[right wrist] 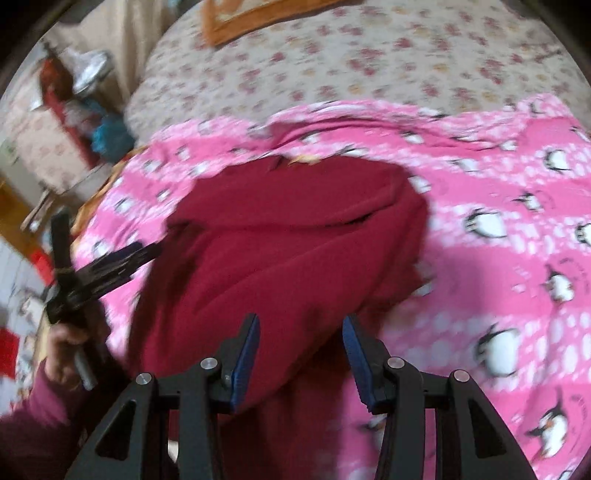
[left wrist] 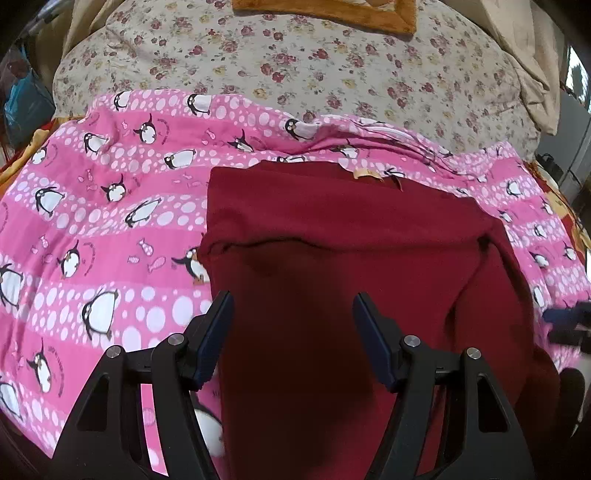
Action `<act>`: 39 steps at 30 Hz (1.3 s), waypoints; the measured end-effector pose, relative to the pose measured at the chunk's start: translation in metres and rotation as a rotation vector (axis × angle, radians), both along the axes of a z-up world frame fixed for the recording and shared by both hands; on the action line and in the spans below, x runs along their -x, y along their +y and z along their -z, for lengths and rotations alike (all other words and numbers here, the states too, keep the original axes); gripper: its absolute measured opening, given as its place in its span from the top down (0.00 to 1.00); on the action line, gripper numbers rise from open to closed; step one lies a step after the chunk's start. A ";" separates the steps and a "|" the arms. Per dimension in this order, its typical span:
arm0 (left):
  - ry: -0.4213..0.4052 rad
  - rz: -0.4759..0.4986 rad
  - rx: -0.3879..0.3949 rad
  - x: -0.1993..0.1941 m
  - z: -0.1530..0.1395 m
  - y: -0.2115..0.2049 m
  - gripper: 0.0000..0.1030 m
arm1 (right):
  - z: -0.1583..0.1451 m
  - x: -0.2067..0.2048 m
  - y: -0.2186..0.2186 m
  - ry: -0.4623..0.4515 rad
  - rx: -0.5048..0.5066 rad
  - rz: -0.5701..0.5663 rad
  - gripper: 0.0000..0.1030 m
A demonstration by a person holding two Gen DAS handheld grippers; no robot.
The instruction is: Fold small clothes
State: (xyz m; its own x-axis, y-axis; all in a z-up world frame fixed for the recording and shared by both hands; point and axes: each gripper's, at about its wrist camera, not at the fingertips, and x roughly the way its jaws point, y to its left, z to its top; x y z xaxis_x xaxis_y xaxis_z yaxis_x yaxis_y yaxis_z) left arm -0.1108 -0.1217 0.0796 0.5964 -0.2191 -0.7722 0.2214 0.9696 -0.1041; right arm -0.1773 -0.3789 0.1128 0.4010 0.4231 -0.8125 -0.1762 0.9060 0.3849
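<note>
A dark red garment (left wrist: pixel 332 236) lies on a pink penguin-print sheet (left wrist: pixel 110 221), its sides folded in and a tan label (left wrist: pixel 365 173) at its far edge. My left gripper (left wrist: pixel 291 306) hovers over the garment's near part, open, with no cloth pinched between its pads. In the blurred right wrist view the same garment (right wrist: pixel 288 236) spreads below my right gripper (right wrist: pixel 301 325), whose jaws stand apart with nothing pressed between them. The left gripper (right wrist: pixel 107 266) shows at that view's left, held by a hand (right wrist: pixel 64 350) in a maroon sleeve. The right gripper (left wrist: pixel 569 317) appears blurred at the left wrist view's right edge.
Behind the pink sheet (right wrist: pixel 498 184) lies a cream floral quilt (left wrist: pixel 295 55) with an orange-edged mat (left wrist: pixel 332 14) on it. Beige cloth (left wrist: pixel 528 55) hangs at the far right. Household clutter and a blue bag (right wrist: pixel 107 133) stand beside the bed's left edge.
</note>
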 end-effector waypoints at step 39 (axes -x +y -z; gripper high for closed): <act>0.183 0.084 0.229 0.053 0.005 0.043 0.35 | 0.047 -0.075 0.104 0.081 -0.261 -0.095 0.56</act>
